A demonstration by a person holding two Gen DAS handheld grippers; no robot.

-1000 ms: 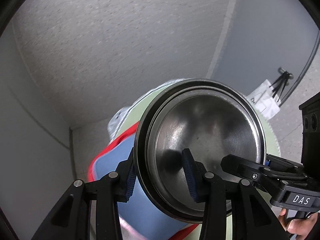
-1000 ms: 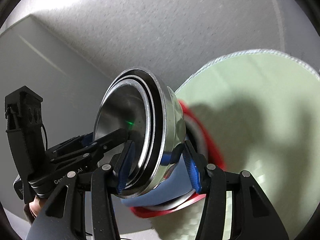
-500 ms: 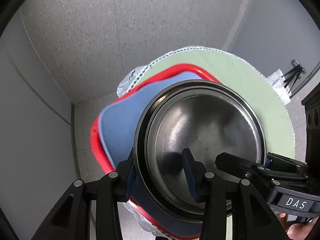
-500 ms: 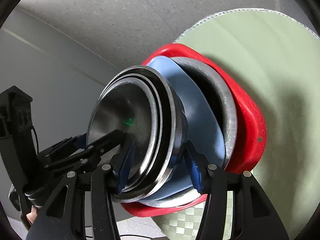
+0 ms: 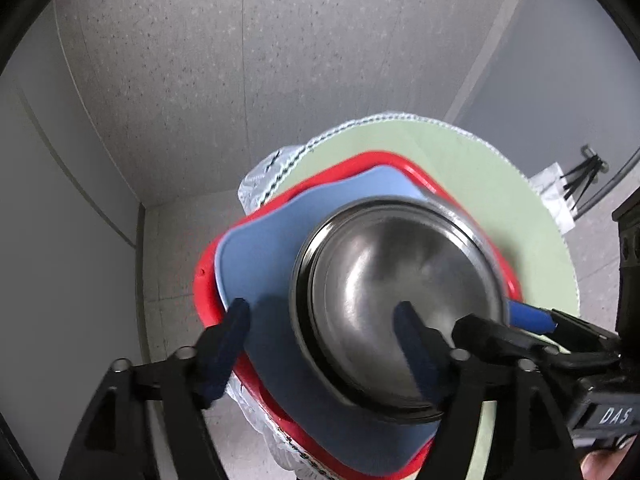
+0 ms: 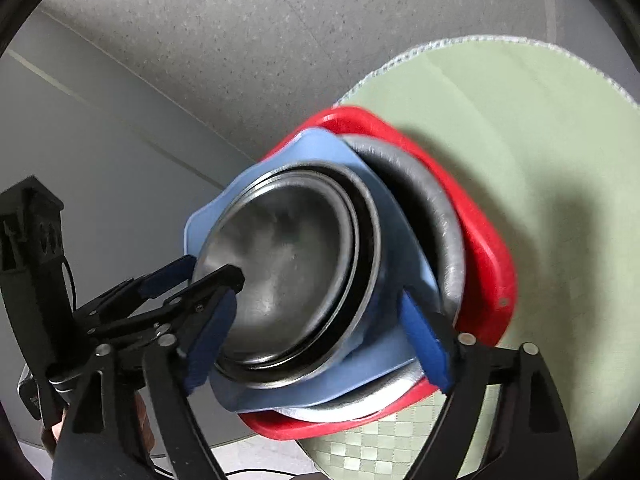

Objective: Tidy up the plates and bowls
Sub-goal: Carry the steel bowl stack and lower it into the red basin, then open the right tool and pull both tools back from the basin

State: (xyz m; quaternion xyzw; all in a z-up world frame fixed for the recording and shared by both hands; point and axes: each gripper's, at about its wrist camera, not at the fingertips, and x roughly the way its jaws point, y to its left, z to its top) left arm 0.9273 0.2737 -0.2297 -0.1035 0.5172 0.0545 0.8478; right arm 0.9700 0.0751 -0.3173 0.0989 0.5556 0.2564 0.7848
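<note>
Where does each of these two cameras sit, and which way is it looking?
Left wrist: sits on the left gripper, looking steeply down over the steel bowls; the right gripper intrudes at right.
Right wrist: sits on the right gripper, looking down from the other side; the left gripper intrudes at left.
Shared: bowls stacked on blue plate, red tray, green mat.

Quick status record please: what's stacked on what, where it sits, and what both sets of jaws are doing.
stack top: nested steel bowls
under bowls: blue plate
below that: grey metal dish, seen only from the right wrist view
stack base: red tray
surface: round green-covered table
left gripper: jaws have just been opening; bowl rim between them, pads clear of it
right gripper: jaws have just been opening; bowl wall between them, pads clear of it
bowls: released onto the blue plate
</note>
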